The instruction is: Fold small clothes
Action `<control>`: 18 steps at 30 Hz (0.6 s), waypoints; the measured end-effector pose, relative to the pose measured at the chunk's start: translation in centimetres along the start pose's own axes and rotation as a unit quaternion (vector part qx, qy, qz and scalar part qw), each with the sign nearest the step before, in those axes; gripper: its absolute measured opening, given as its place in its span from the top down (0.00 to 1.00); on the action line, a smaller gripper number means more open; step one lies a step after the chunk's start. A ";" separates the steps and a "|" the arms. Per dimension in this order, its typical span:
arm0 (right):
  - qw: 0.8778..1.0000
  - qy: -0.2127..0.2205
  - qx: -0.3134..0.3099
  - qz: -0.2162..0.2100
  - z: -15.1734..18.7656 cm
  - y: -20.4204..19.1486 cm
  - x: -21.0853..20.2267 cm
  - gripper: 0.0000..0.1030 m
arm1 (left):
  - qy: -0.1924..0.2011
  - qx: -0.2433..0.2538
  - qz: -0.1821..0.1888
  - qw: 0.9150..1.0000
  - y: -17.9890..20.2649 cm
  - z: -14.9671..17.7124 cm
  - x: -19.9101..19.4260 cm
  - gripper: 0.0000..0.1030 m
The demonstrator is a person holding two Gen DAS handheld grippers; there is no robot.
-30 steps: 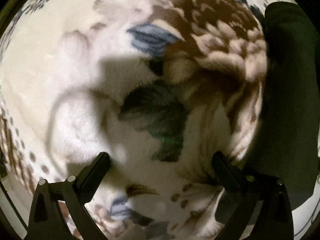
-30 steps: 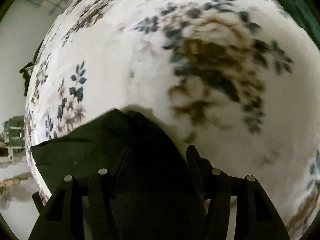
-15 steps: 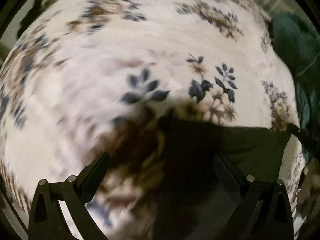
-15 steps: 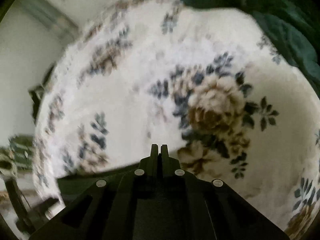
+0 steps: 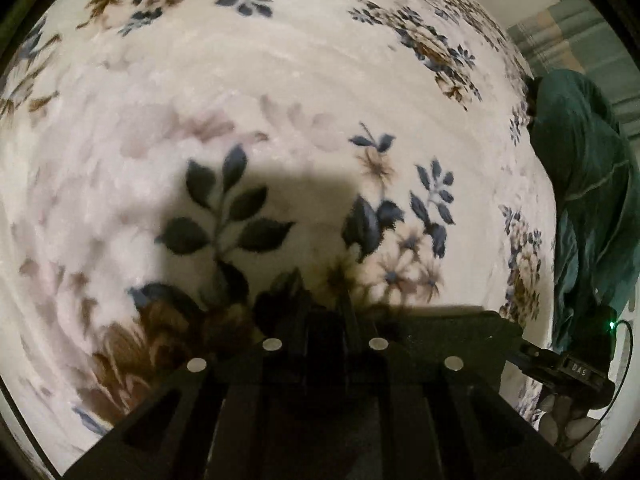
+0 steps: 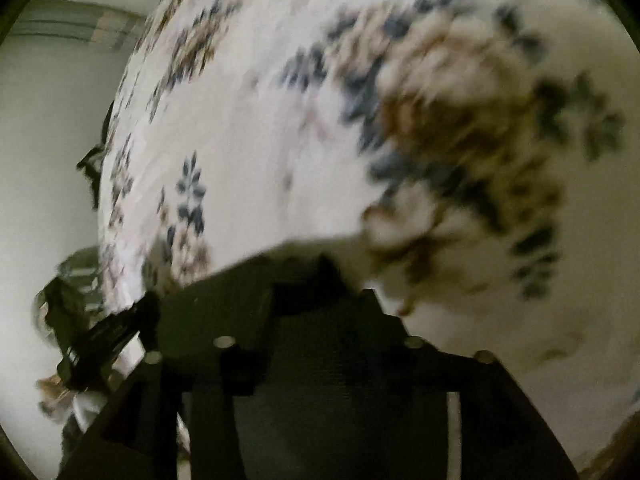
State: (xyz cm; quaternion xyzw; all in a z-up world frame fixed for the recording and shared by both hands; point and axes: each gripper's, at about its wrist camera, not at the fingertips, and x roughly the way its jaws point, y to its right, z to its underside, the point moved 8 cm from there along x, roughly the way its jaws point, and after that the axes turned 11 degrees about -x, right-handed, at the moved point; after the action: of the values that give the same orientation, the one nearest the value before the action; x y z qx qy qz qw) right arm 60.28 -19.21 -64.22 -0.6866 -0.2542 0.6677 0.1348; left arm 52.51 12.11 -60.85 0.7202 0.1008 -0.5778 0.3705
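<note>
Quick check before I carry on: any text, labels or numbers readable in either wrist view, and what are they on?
"DAS": pale letters on a small dark device at the lower right edge of the floral blanket, left wrist view; the reading is uncertain, the letters are tiny.
Right wrist view: no text visible; the picture is motion-blurred.
Dark cloth: no label or print visible.

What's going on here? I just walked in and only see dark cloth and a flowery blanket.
A person is folding a small dark garment on a floral blanket, holding tongs in each hand. The left tongs look closed on one edge of it. The right tongs also sit at the garment's edge, but that view is too blurred to tell their grip. A heap of dark green clothing lies at the blanket's edge.
</note>
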 end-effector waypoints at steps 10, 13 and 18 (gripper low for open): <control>0.996 0.020 -0.017 0.082 -3.1 -0.3 -0.4 0.92 | -0.026 -0.009 -0.009 1.000 -0.6 0.0 -0.4 0.87; 0.999 0.007 0.008 0.048 0.2 0.3 -3.5 0.66 | 0.001 0.059 -0.032 0.998 0.9 1.6 -3.5 0.79; 0.996 0.003 0.089 0.027 9.2 2.9 -8.2 0.57 | 0.035 0.088 -0.069 0.993 0.0 6.6 -7.8 0.16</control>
State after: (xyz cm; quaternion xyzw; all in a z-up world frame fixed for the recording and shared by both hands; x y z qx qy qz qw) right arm 51.93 -27.39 -59.48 -0.6804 -0.1744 0.6892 0.1779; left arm 45.13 10.00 -54.18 0.7613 0.1124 -0.5829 0.2609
